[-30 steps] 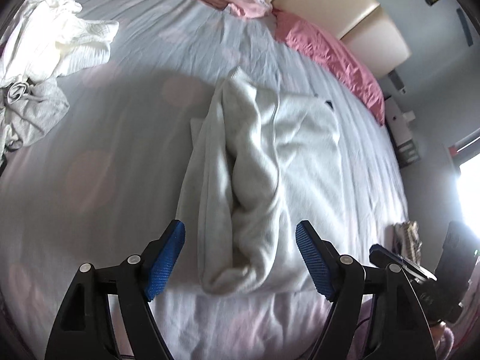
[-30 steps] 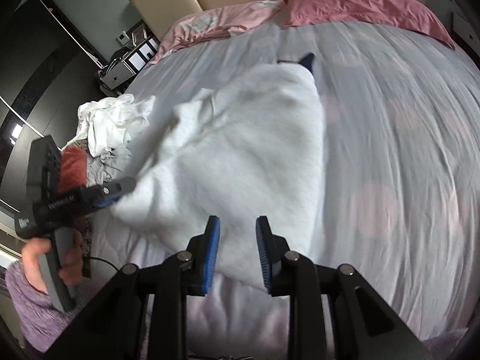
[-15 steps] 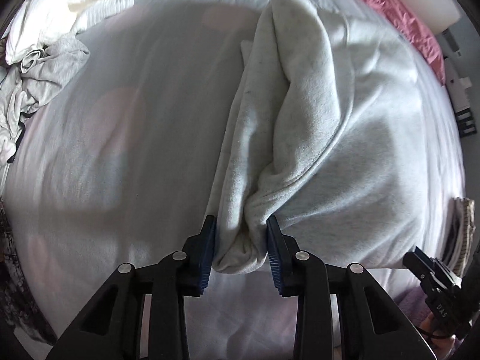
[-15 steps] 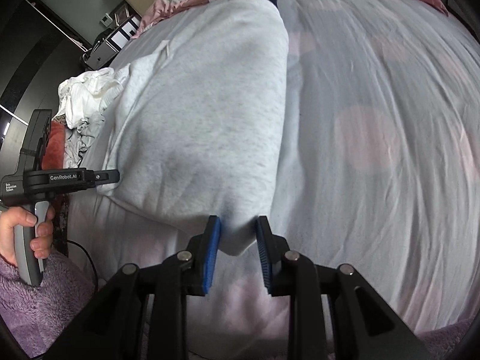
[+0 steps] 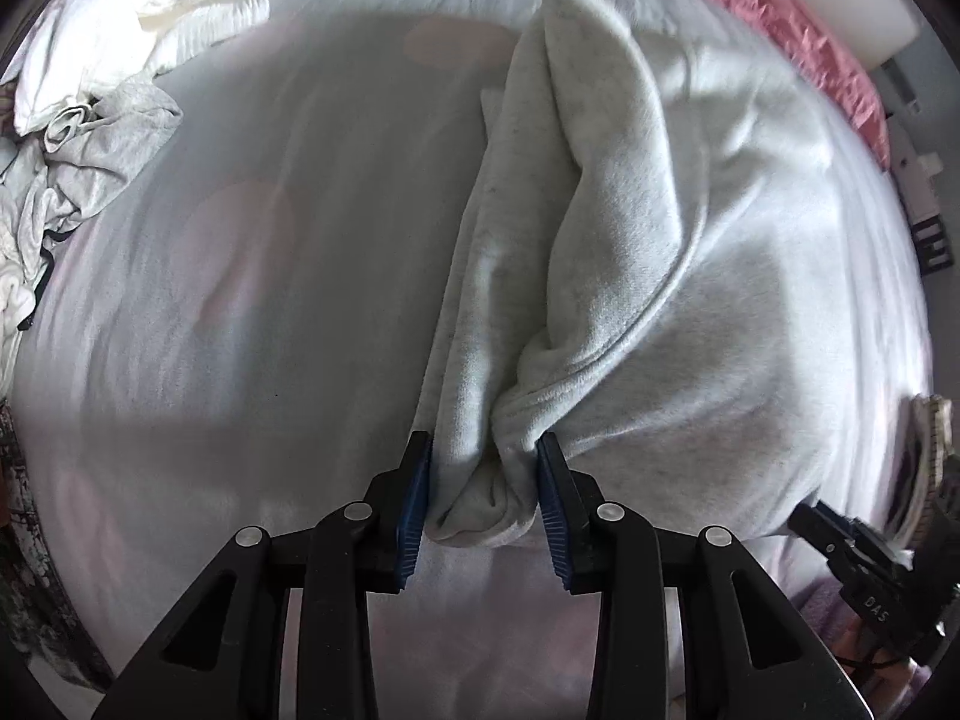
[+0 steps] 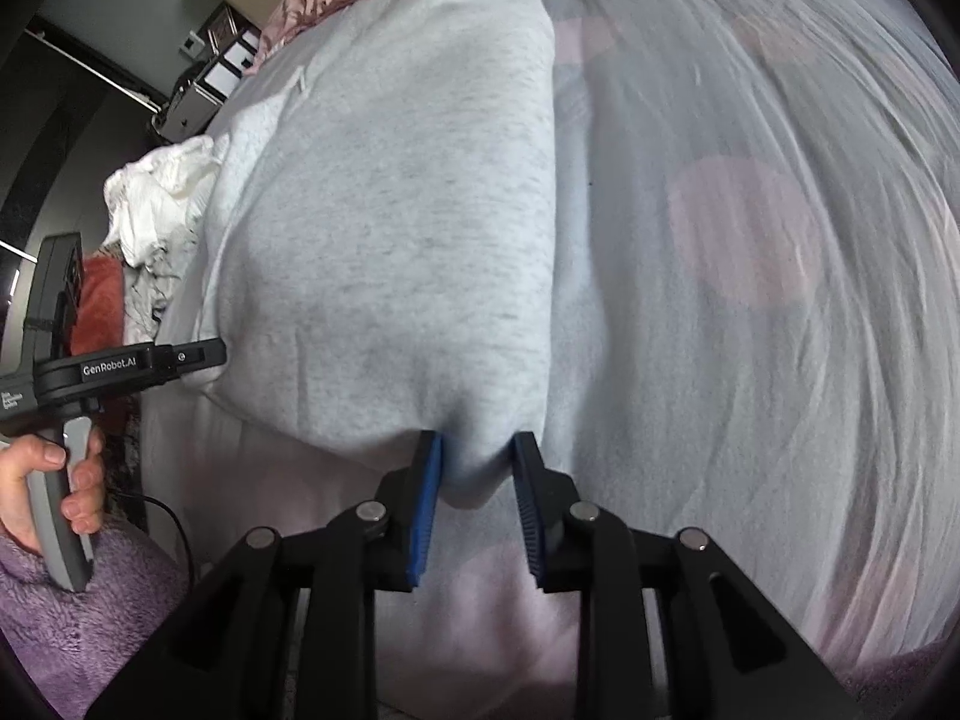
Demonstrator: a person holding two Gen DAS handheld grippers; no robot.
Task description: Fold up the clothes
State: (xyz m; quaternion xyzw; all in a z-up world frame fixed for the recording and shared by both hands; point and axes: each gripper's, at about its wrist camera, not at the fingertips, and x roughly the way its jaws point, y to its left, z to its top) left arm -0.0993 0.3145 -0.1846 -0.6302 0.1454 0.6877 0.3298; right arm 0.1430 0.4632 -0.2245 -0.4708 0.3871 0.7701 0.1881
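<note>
Nearest to you in the left wrist view, your left gripper (image 5: 483, 498) has its blue ribbed pads clamped on a bunched near corner of the pale grey fleece sweatshirt (image 5: 648, 276); its jaws have just been closing, with that fabric between them. In the right wrist view, your right gripper (image 6: 474, 489) pinches the other near corner of the same garment (image 6: 390, 228), pads pressed into the cloth.

The sweatshirt lies on the white sheeted bed (image 5: 252, 252), its long axis running away from you toward twelve o'clock, near hem at the grippers and far end toward the headboard. A thick fold stands up along its left side in the left view. Its far end is blurred, and a small dark patch there is too unclear to identify.

At nine o'clock in the right view, your left hand (image 6: 45, 480) wraps the grey handle, with a purple fleecy sleeve (image 6: 72, 618) cut off by the frame.

Farther off, at ten o'clock, a heap of crumpled white and grey clothes (image 5: 108, 60) sits well apart from the sweatshirt. At one o'clock, pink bedding (image 5: 798, 42) lines the far edge, partly cropped.
</note>
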